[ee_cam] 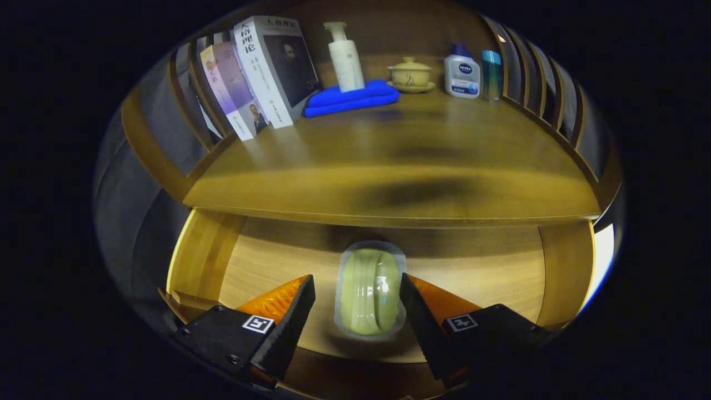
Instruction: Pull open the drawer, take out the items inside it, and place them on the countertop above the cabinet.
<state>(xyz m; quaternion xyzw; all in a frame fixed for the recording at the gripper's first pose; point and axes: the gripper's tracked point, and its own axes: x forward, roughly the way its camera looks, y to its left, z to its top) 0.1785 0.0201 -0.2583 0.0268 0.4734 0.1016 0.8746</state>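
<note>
The drawer [244,261] stands pulled open below the wooden countertop [400,161]. On its floor lies a pale green rounded item in a clear sealed packet [370,290]. My gripper [355,294] hangs over the drawer, open, with one finger on each side of the packet. A gap shows between the left finger and the packet; the right finger is close to its edge. The far part of the drawer is hidden under the countertop.
At the back of the countertop stand leaning books [261,78], a white pump bottle [345,58] on a folded blue cloth [353,97], a lidded yellow cup on a saucer [411,74], a white bottle with a blue cap [461,73] and a teal bottle [491,75]. Slatted side walls [550,89] flank it.
</note>
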